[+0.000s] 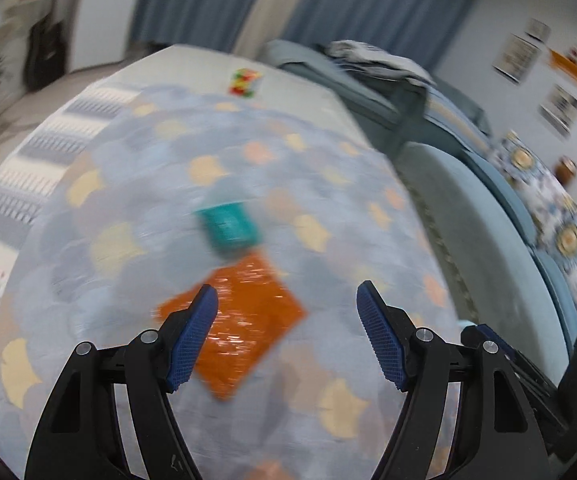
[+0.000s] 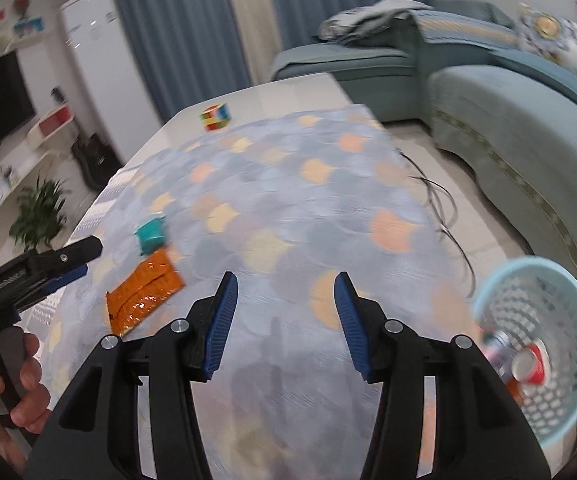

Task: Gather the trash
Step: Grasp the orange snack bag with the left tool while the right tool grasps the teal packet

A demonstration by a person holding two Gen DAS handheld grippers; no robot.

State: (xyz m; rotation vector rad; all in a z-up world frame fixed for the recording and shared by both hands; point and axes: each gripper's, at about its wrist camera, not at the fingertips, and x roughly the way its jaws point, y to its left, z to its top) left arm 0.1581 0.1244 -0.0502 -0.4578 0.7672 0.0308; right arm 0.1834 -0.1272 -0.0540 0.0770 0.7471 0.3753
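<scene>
A: Where is the orange wrapper (image 1: 234, 322) relative to the jaws?

B: On the worktop (image 1: 328, 208), just ahead of the left gripper (image 1: 287, 312), off-centre toward its left jaw. The long axis runs diagonally, near-left to far-right.

A: Which gripper is nearer?

B: The left, clearly. The right gripper (image 2: 286, 306) hangs over bare cloth, with the wrapper well to its left.

A: Jaws?

B: Both pairs are wide open, holding nothing.

A: How does it look?

B: Flat, glossy, crinkled foil. A teal packet (image 1: 228, 226) lies just beyond it, touching or nearly so. The basket (image 2: 568, 284) sits near-right, already holding cans.
</scene>
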